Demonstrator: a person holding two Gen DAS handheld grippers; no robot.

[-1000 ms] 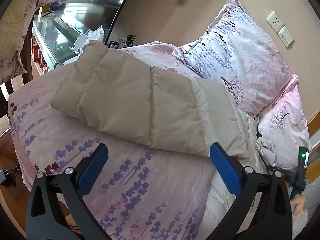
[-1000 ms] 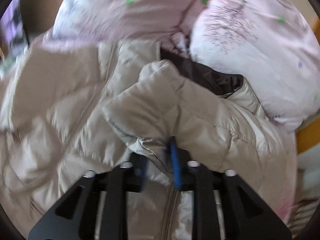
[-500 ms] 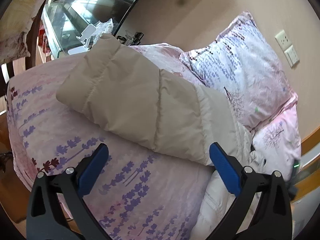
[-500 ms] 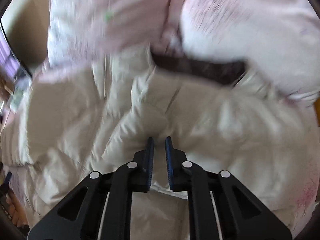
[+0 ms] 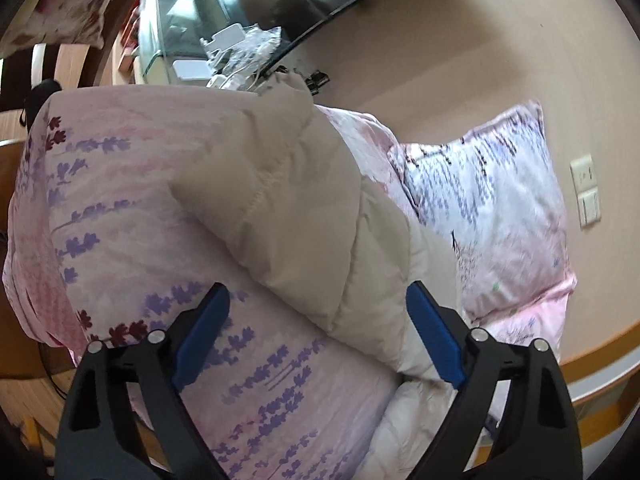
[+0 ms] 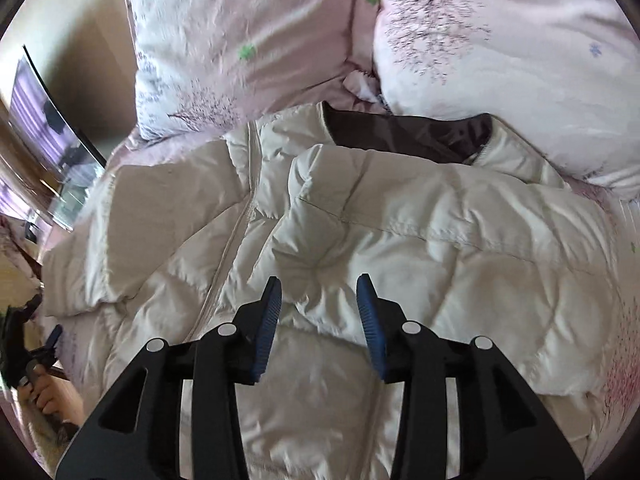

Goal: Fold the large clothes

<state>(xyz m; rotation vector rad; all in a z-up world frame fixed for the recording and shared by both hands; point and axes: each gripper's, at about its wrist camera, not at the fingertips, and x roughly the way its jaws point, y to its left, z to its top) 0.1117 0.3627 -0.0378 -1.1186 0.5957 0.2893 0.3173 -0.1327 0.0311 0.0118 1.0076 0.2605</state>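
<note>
The right gripper [image 6: 318, 308] hangs with its blue pads spread and nothing between them, directly over the cream puffer jacket [image 6: 360, 240], which lies spread on the bed. Just ahead of the pads, one sleeve [image 6: 420, 216] is laid across the jacket's chest, its cuff end bunched right under the tool; left of the pads the zipper line [image 6: 236, 236] runs away from the tool, and farther ahead the dark lining [image 6: 404, 132] shows at the collar, with two floral pillows [image 6: 500, 60] beyond it. The left gripper [image 5: 316, 320] is likewise spread wide and holds nothing; between its pads and just beyond them lies the other sleeve [image 5: 288, 200], stretched out and away over the lavender-print bedspread [image 5: 120, 220], not yet brought in. Past that are a pillow and a wall with a switch plate [image 5: 586, 190]. My reading is that the sleeve-folding step is half done: one sleeve is tucked in, one is left. The next move seems to call for the left tool to come forward, close on the outstretched sleeve near its cuff, and carry it across the chest; the slick, puffy fabric may spring back, so a deep bite would help.
</note>
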